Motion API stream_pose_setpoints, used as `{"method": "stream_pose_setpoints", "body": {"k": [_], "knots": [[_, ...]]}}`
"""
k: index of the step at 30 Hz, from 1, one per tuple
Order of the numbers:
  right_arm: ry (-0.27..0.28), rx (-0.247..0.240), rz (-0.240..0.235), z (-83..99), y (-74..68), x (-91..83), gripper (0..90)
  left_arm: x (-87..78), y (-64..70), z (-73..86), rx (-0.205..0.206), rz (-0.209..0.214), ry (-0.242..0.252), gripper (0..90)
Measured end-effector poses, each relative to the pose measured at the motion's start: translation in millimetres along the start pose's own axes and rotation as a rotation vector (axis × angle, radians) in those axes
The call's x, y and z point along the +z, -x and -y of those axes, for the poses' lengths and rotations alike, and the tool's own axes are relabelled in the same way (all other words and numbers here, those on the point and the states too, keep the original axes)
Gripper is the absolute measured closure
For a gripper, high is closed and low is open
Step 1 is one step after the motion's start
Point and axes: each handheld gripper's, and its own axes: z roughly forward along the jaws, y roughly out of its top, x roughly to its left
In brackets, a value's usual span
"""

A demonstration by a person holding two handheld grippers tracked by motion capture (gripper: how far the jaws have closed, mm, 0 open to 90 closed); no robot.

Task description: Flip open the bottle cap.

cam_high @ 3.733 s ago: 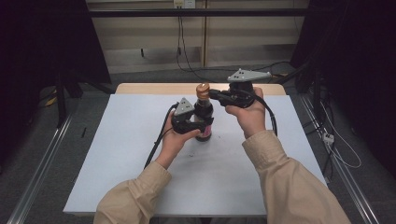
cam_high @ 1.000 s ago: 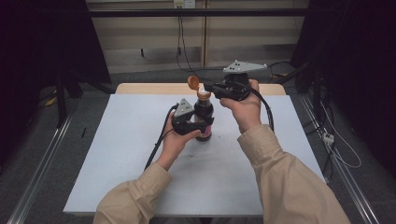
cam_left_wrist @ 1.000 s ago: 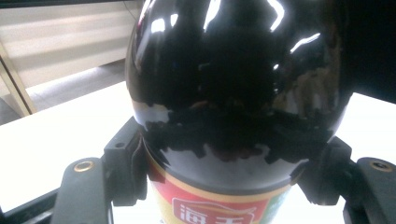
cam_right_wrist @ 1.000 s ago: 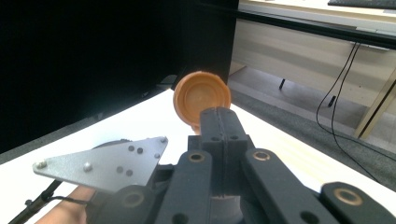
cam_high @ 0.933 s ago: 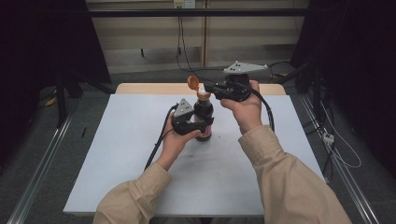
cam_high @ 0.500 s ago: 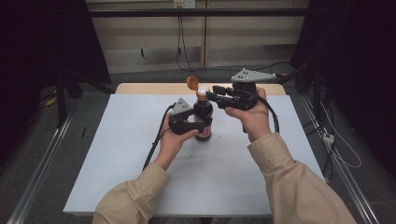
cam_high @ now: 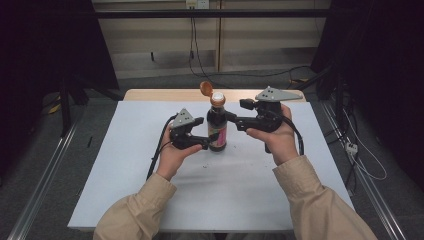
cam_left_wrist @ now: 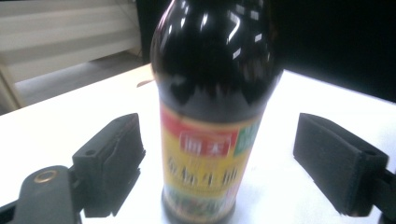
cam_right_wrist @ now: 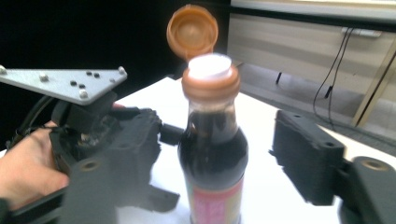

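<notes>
Dark sauce bottle (cam_high: 217, 129) stands upright near the table's (cam_high: 125, 200) far edge, midway along it. Its orange flip cap (cam_high: 205, 88) is already hinged open, exposing the white spout; opening appears complete. Left claw (cam_high: 200, 141) is spread, jaws flanking the label without contact. Right claw (cam_high: 235, 121) is likewise spread beside the neck, probably clear of it, though blur limits certainty. Pouring or reclosing remains.

One dark sauce bottle (cam_high: 217, 129) stood on one white table (cam_high: 125, 190); one orange flip cap (cam_high: 205, 88) hung open above it; two grippers flanked the bottle: left gripper (cam_high: 206, 134), right gripper (cam_high: 233, 120).
</notes>
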Motion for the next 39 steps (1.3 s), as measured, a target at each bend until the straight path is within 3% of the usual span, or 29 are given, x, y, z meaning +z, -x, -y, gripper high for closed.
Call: {"method": "stream_pose_setpoints", "body": {"k": [4,10,15,17,21,26,29,39], "knots": [[0.005,0.006,-0.002,12.9,2.2,-4.5,25.4,-5.6,1.0,2.2,-0.023,0.048,0.020,13.0],[0.008,0.016,0.008,30.6,8.6,-14.4,24.1,-15.4,9.3,2.5,0.033,0.037,-0.024,5.1],[0.005,0.030,0.009,46.1,11.2,-19.3,21.9,-28.4,9.2,9.0,0.020,0.067,-0.027,5.2],[0.000,0.033,0.010,51.4,11.3,-20.6,20.9,-34.2,8.9,10.0,0.048,0.059,-0.034,3.7],[-0.008,0.025,0.016,60.5,10.6,-23.5,19.7,-46.0,7.2,15.0,0.028,0.058,0.020,6.2],[-0.011,0.034,0.023,73.6,11.4,-30.4,19.0,-55.0,6.3,16.7,0.039,0.052,-0.006,5.7],[-0.013,0.039,0.023,82.6,13.0,-34.5,17.9,-60.5,6.9,19.7,0.040,0.065,0.007,5.4],[0.000,0.053,0.025,103.7,15.6,-45.8,16.2,-81.9,4.3,29.8,0.028,0.048,-0.009,4.4]]}}
